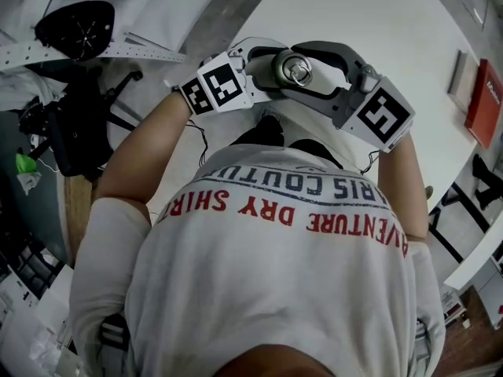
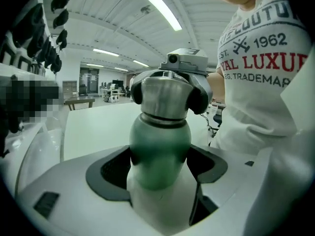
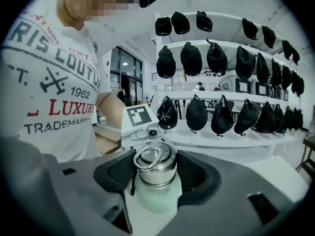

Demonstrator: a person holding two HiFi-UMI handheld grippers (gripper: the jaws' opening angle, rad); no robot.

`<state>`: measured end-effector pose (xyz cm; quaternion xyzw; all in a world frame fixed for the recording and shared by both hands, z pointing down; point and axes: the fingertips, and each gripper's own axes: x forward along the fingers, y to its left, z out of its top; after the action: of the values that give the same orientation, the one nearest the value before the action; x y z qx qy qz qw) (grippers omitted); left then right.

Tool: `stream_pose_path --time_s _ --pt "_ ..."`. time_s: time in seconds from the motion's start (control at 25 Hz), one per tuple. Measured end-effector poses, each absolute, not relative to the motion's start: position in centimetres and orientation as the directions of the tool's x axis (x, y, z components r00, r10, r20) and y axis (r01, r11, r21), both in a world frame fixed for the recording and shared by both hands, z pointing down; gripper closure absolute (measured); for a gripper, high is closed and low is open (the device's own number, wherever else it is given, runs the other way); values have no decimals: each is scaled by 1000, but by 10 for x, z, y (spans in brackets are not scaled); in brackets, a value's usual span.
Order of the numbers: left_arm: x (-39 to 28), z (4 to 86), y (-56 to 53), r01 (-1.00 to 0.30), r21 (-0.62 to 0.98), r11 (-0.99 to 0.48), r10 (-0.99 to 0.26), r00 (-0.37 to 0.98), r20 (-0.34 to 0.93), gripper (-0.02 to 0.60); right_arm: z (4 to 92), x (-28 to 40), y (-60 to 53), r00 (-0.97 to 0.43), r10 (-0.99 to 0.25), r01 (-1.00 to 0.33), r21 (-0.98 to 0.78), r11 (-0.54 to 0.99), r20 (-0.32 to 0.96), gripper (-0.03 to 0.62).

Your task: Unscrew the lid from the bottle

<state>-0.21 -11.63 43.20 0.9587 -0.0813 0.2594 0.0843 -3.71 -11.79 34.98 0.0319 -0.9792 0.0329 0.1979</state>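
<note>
– Steel, is it, the lid (image 3: 155, 167) in my right gripper view?
– Steel, with a ring (image 3: 146, 157) lying flat on its top. It sits on the neck of the bottle (image 2: 160, 149), whose body is pale green.
– (a) Where is the bottle?
– Between my two grippers, close in front of the person's shirt (image 1: 267, 273) and over the near edge of the white table (image 1: 377, 22). It stands roughly upright, lid uppermost.
– (b) The left gripper (image 2: 160, 168)?
– I read its jaws as closed on the green body, below the lid, with one dark pad against each side.
– (c) The right gripper (image 3: 156, 173)?
– Its jaws stand fairly wide, yet they grip: the ribbed pads press the lid from both sides. My left gripper view shows the same pads wrapped round the lid from the far side.
– (d) How do the two grippers lie?
– Facing each other across the bottle, tips almost meeting, the left one lower on the bottle than the right. In the head view their marker cubes sit out to either side.
– (e) Background?
– Rows of dark caps (image 3: 197, 58) on white shelves, seen in the right gripper view.
</note>
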Motion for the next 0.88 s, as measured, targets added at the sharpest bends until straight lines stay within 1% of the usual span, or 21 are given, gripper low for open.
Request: stream_pose_path --time_s 0.24,0.4,0.6,0.64,0.68,0.76,0.88 --pt "-3 431 -116 -43 119 -992 27 851 525 216 349 -38 -120 -917 -55 -77 -41 996 396 327" --pt "-2 430 -115 11 125 -992 77 841 535 216 347 -37 -120 -919 -46 -71 -48 996 392 327" --pt "-3 431 -116 20 126 -992 83 849 522 216 350 -38 -119 -908 -40 -61 -36 997 417 327" --pt "-3 431 -116 16 126 -992 80 852 518 216 350 -38 -117 -907 -39 -57 -32 998 419 322" --pt "-3 431 -116 13 125 -992 76 854 515 216 348 -39 -115 -911 -40 -61 -37 997 410 295" --pt "-3 431 -115 4 125 -992 68 857 511 216 342 -40 -115 -926 -62 -97 -74 993 374 286" --pt "-3 431 -116 -30 129 -991 40 861 507 216 342 -36 -119 -925 -139 -187 -107 976 353 283"
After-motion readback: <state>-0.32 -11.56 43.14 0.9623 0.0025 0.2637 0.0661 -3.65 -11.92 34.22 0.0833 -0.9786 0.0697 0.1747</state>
